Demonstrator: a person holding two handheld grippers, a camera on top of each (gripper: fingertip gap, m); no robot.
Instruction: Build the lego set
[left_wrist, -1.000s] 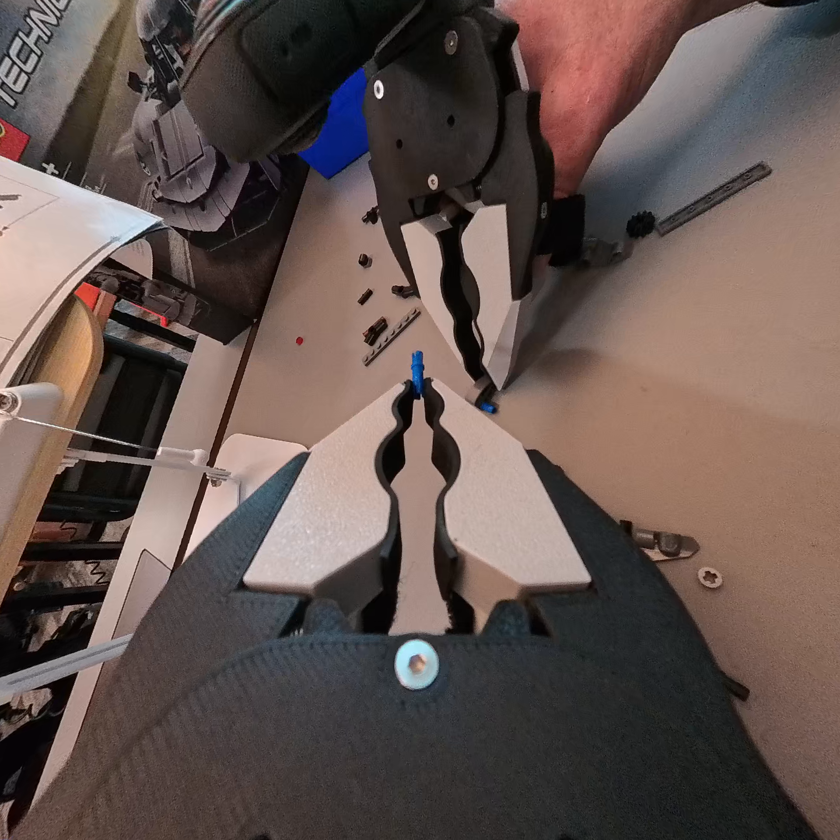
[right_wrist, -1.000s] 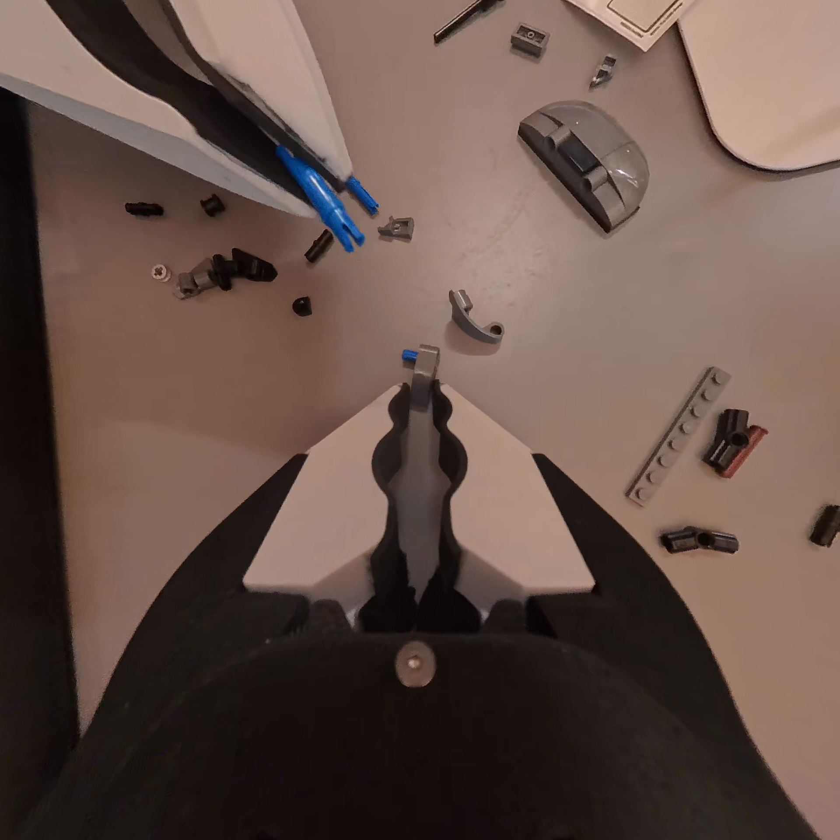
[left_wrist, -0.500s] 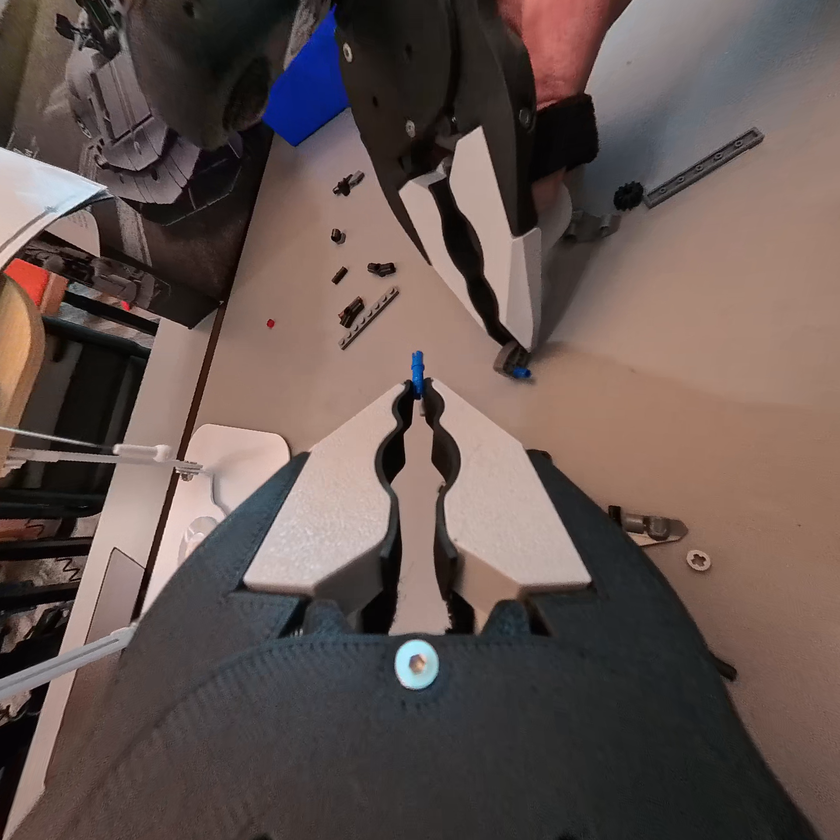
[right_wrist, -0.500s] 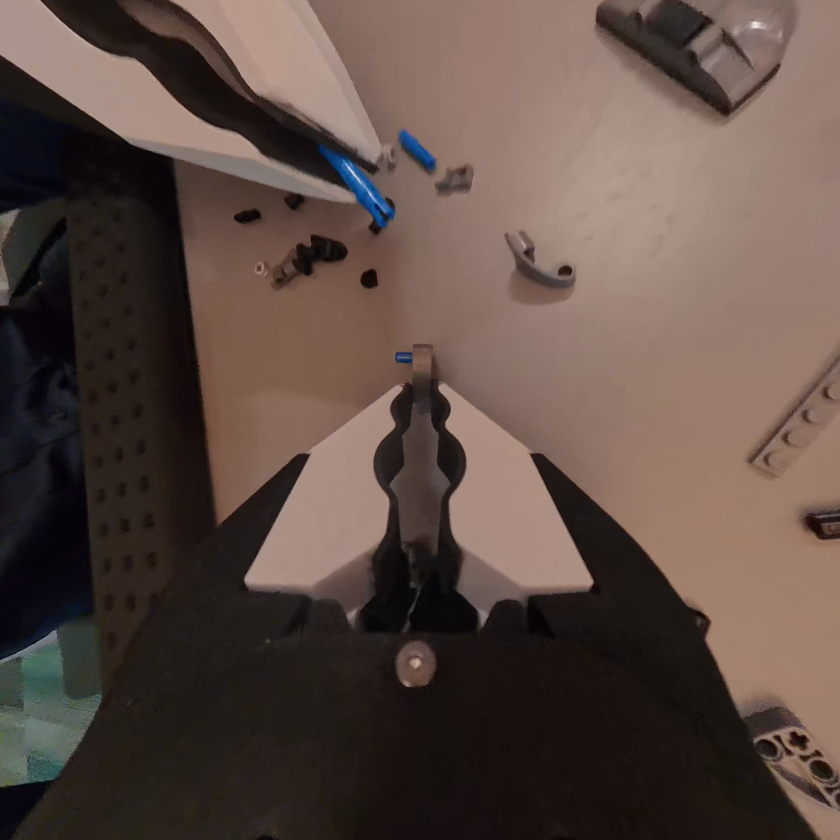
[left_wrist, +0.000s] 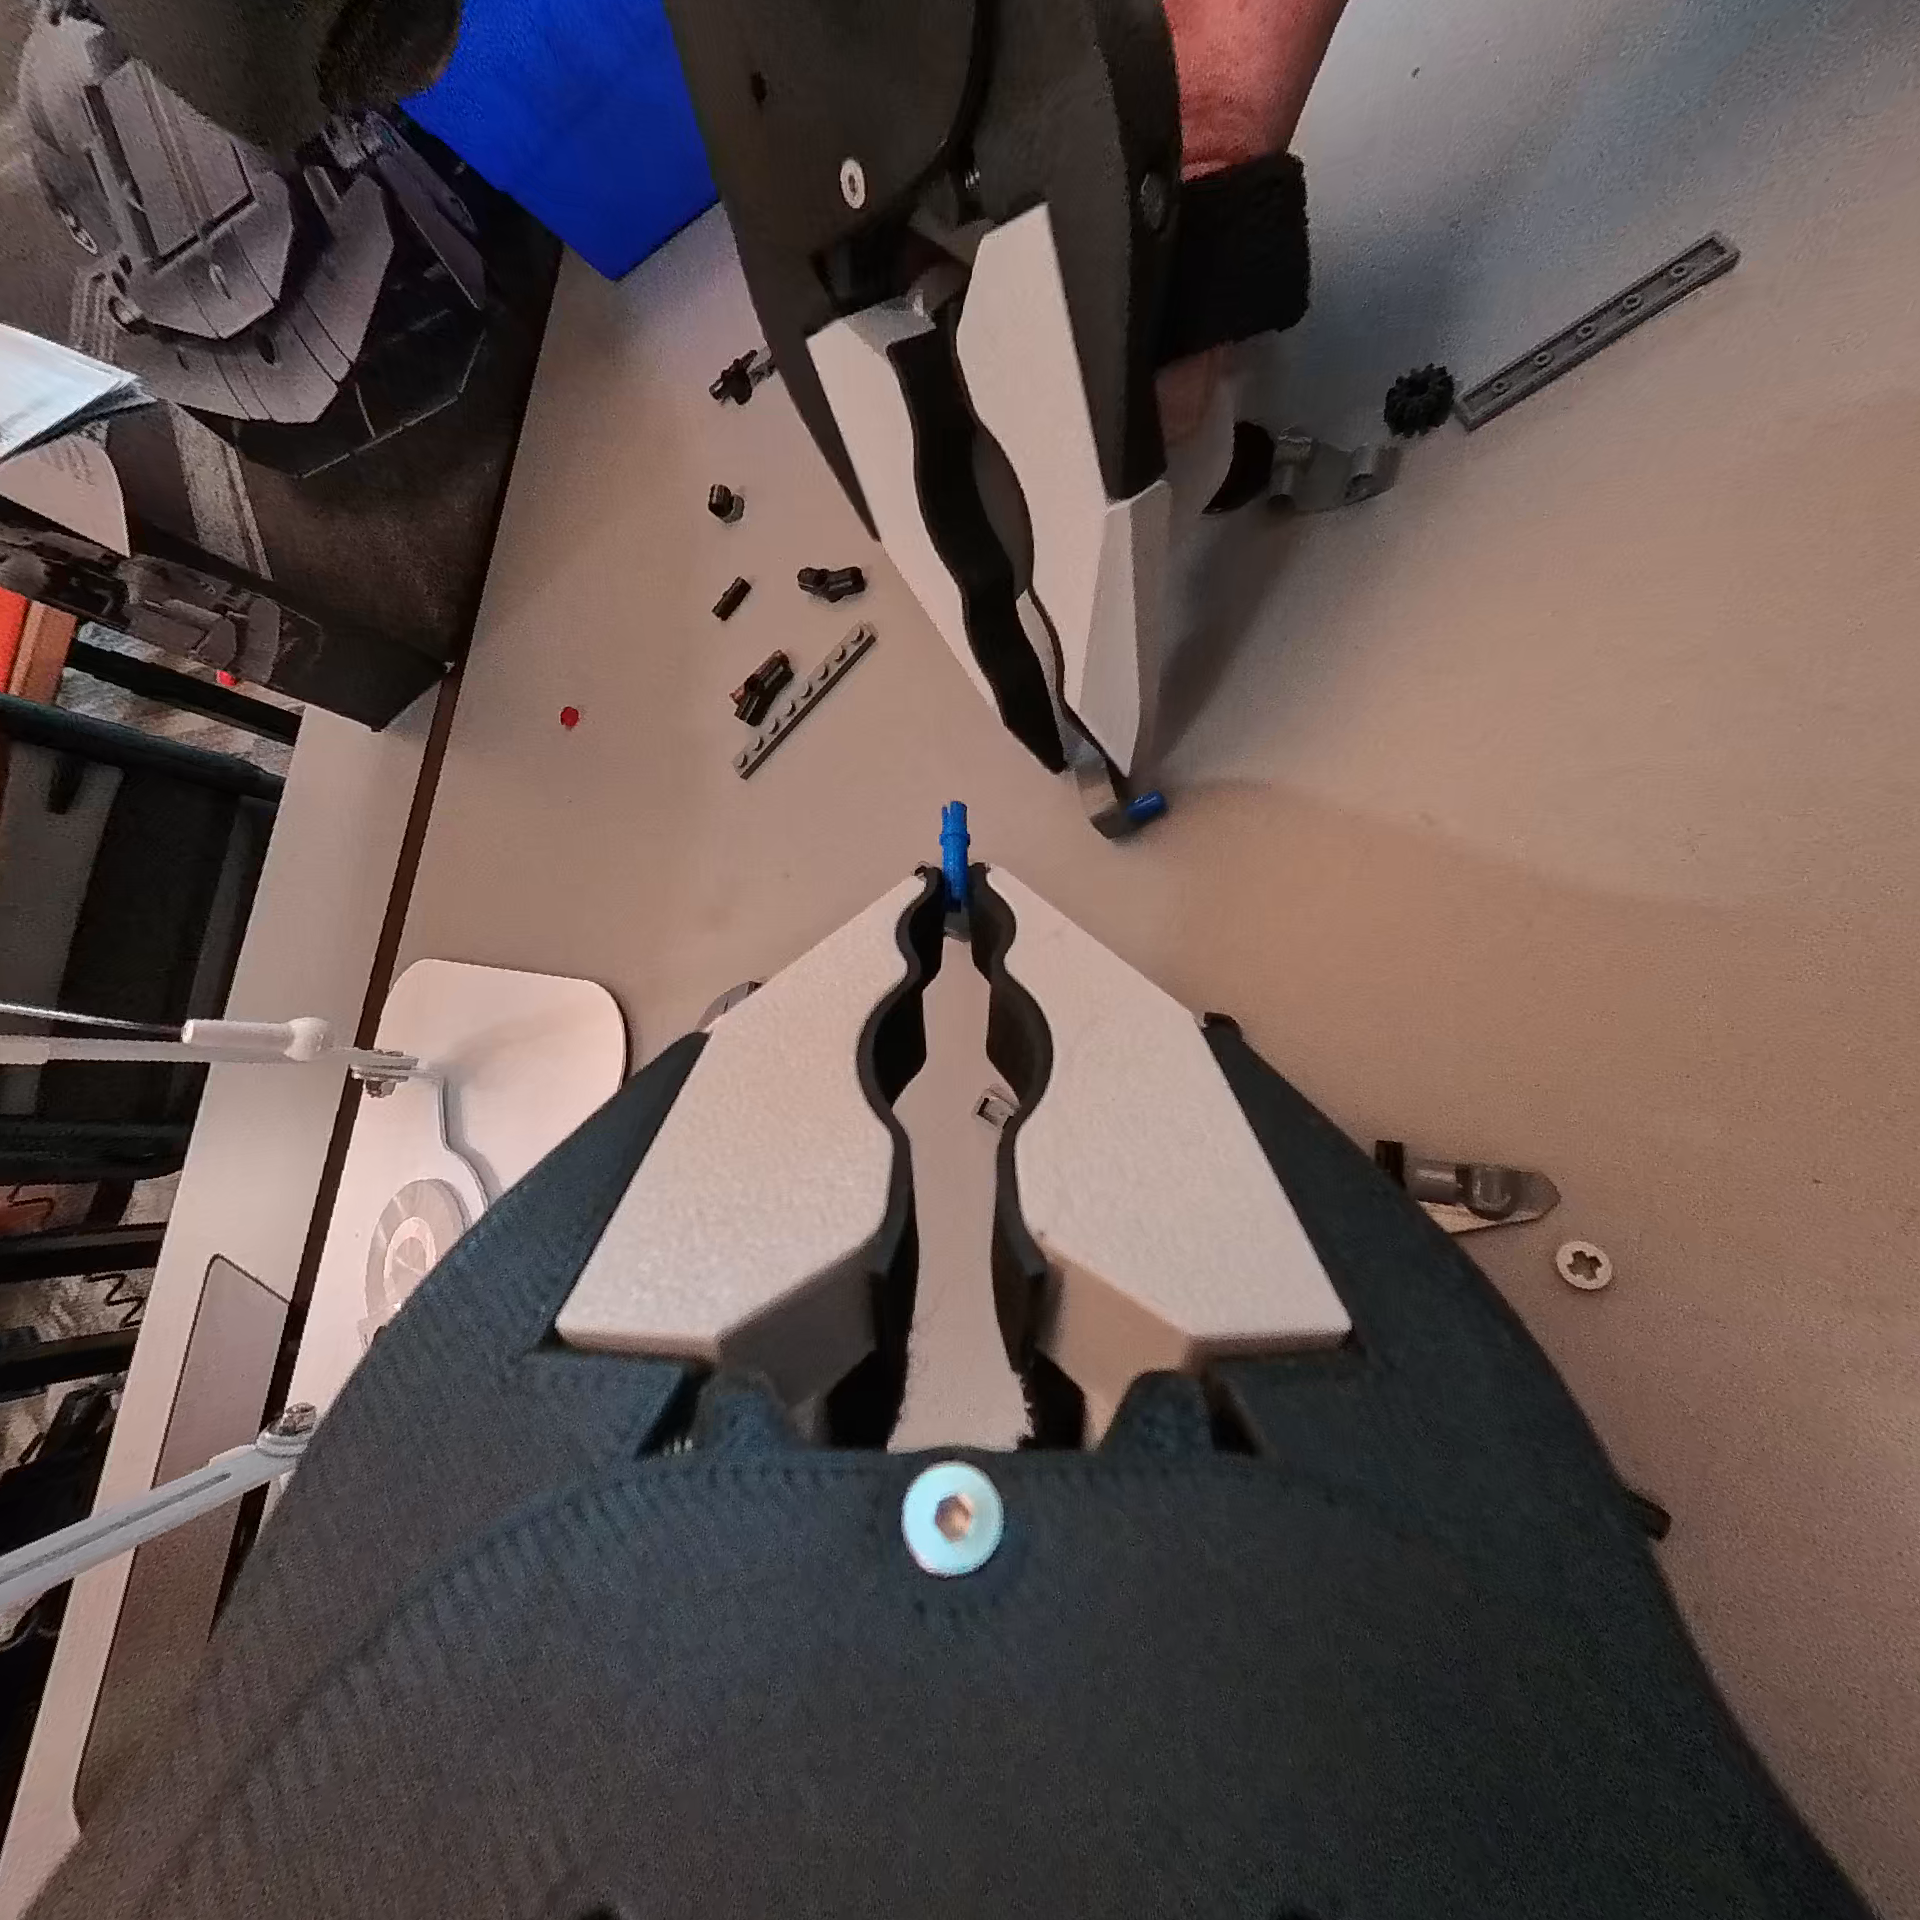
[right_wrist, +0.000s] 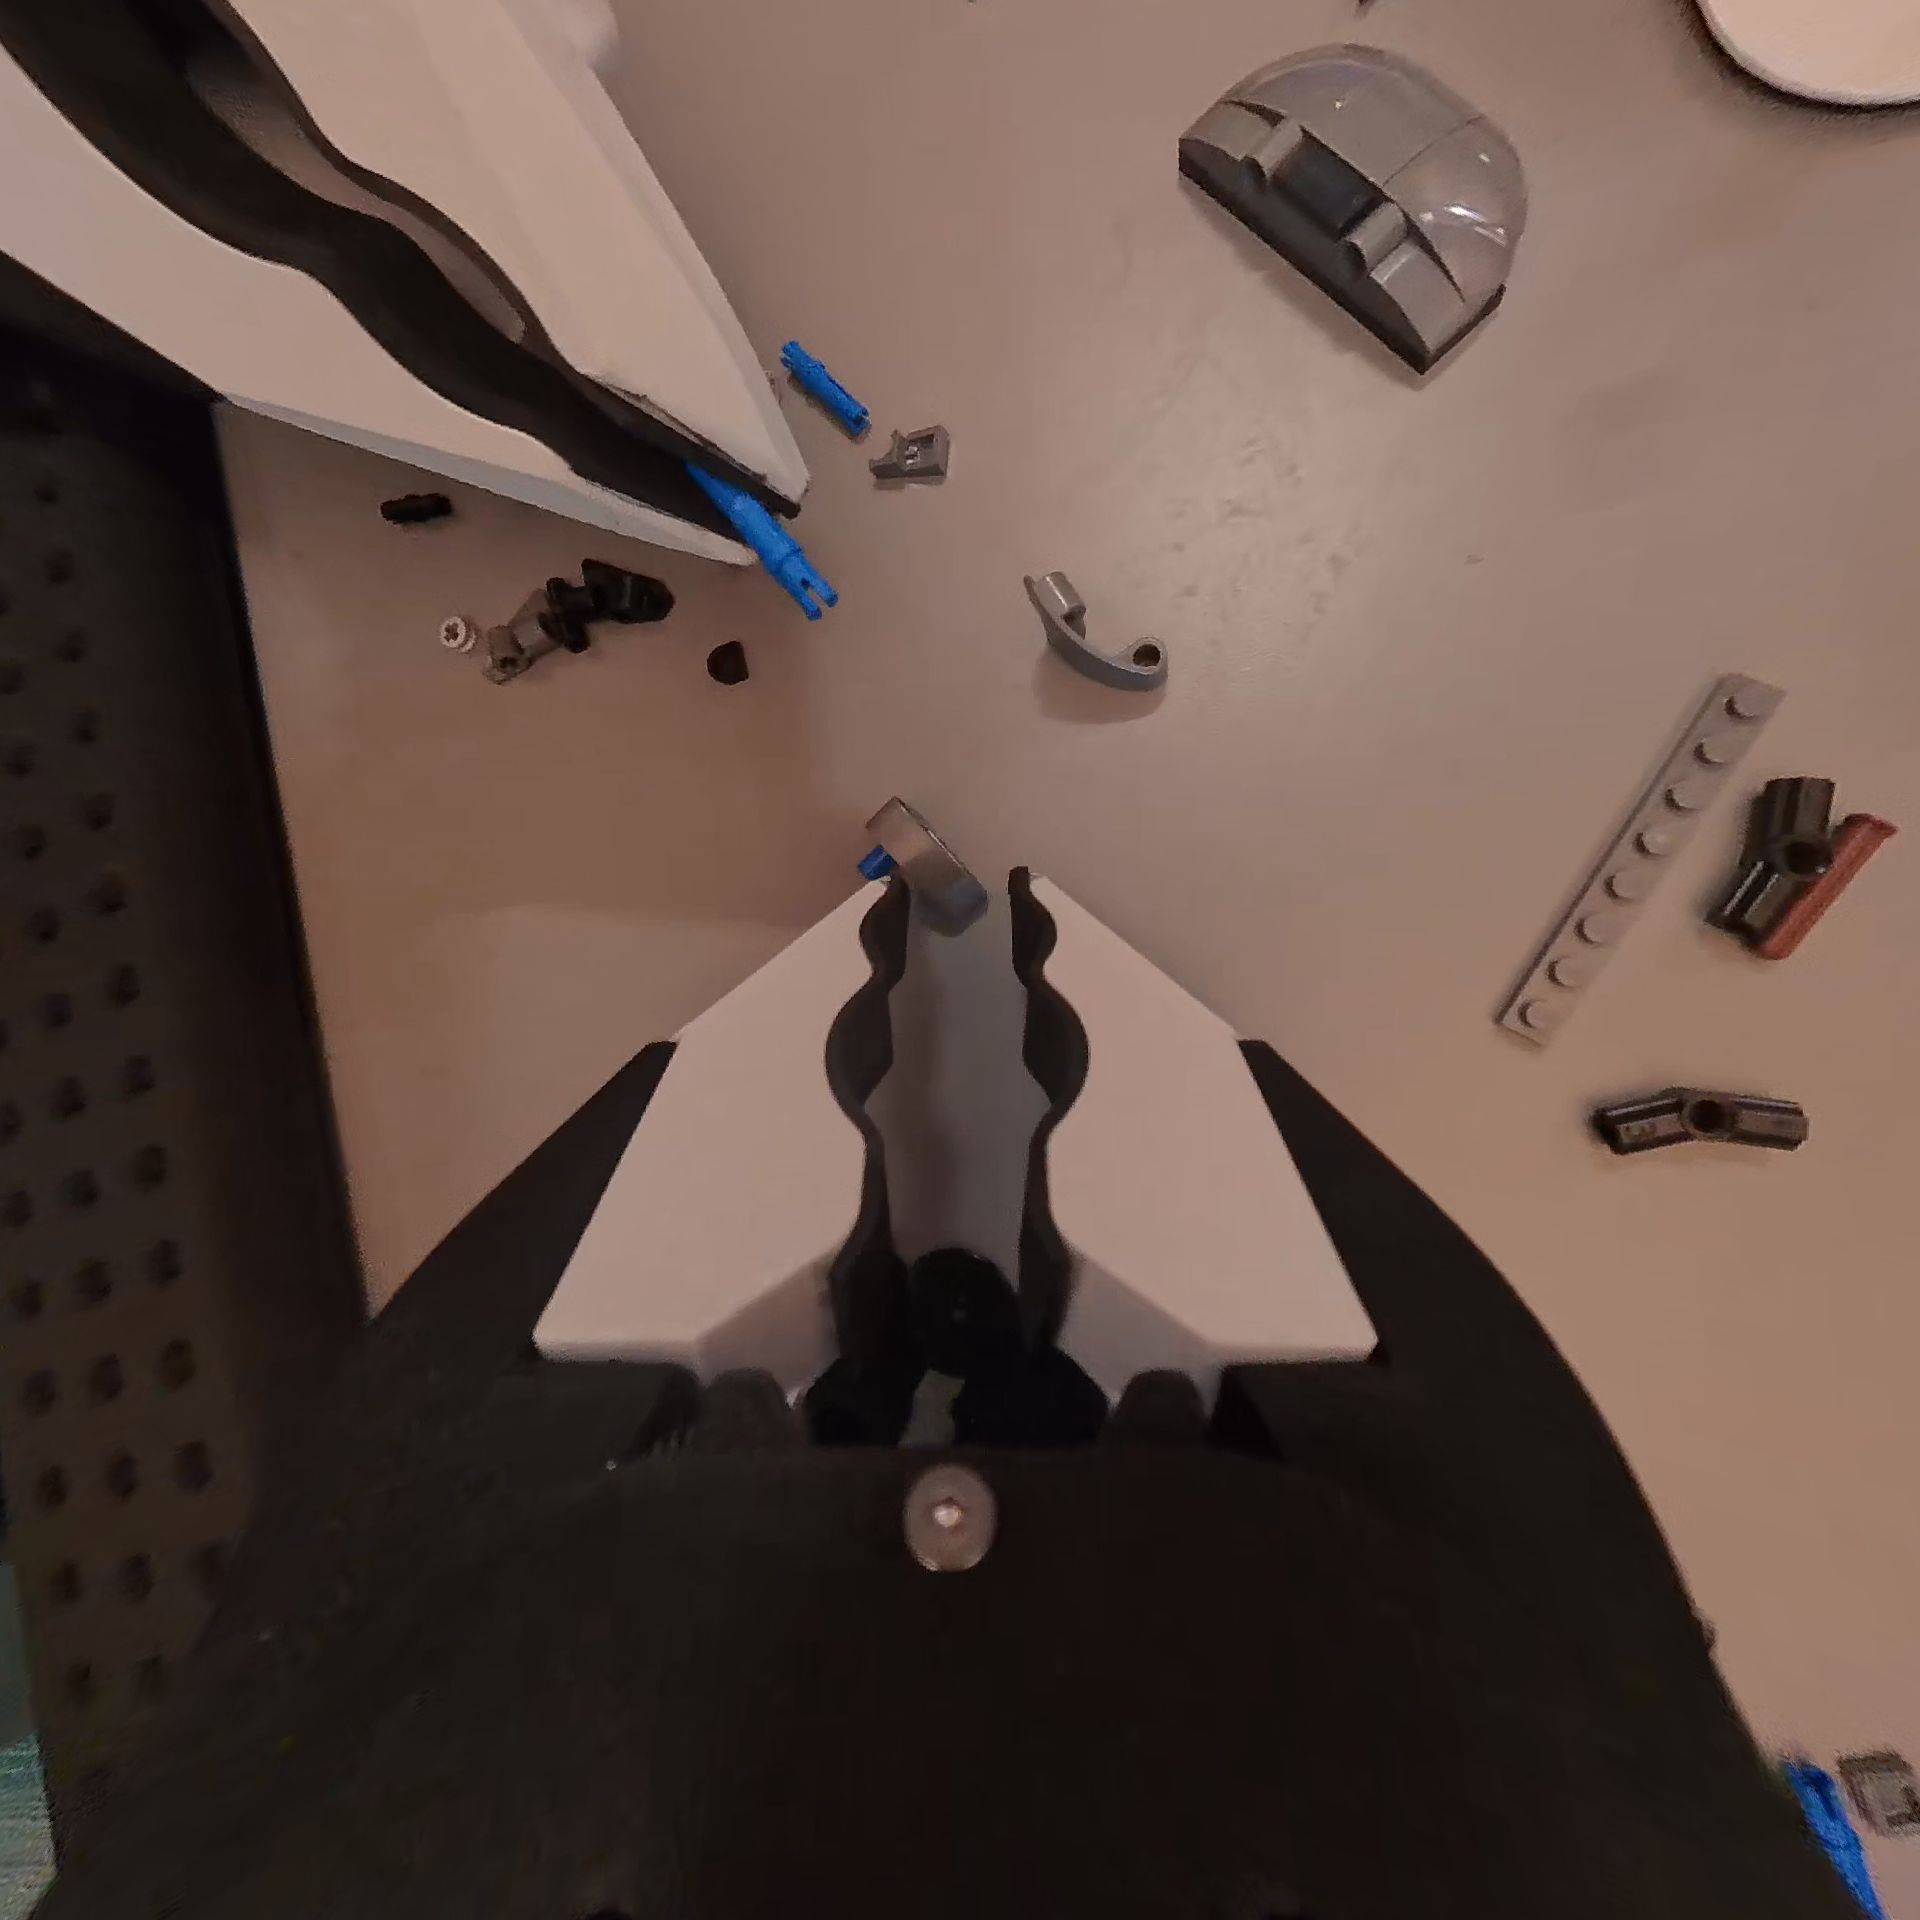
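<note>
L gripper (left_wrist: 954, 883): tips pinched on a blue pin (left_wrist: 954, 844); pin is held upright at the very tip, most of it sticking out past the fingers. Same pin seen in R view (right_wrist: 774, 545) at the far gripper's tip.
R gripper (right_wrist: 948, 883): fingers apart, a gap seen between tips. A grey piece (right_wrist: 928, 864) w/ a blue stub (right_wrist: 873, 861) lies tilted across the gap, against the left finger; touch w/ the right finger can't be told. In L view the same piece (left_wrist: 1114, 814) is seen at the R tips, close to the table; contact w/ the table can't be told.
Table (right_wrist: 1299, 582): tan, matte. Open room is found ahead of the R tips, between grey piece and curved grey part (right_wrist: 1101, 649).
Right side: grey strip (right_wrist: 1642, 862), black/red connector (right_wrist: 1792, 868) and black angled connector (right_wrist: 1699, 1122) are laid near each other, well apart from the tips.
Far side: domed grey assembly (right_wrist: 1351, 197) is set well apart; loose blue pin (right_wrist: 826, 387) and small grey clip (right_wrist: 914, 454) lie just beside the L gripper's finger.
Left side: black bits cluster (right_wrist: 582, 613) and lone black bit (right_wrist: 727, 662) are scattered under the L gripper.
Edges: table edge (left_wrist: 416, 790) is seen left in L view, w/ a box (left_wrist: 239, 312) overlapping it and a white stand base (left_wrist: 499, 1023) near it.
</note>
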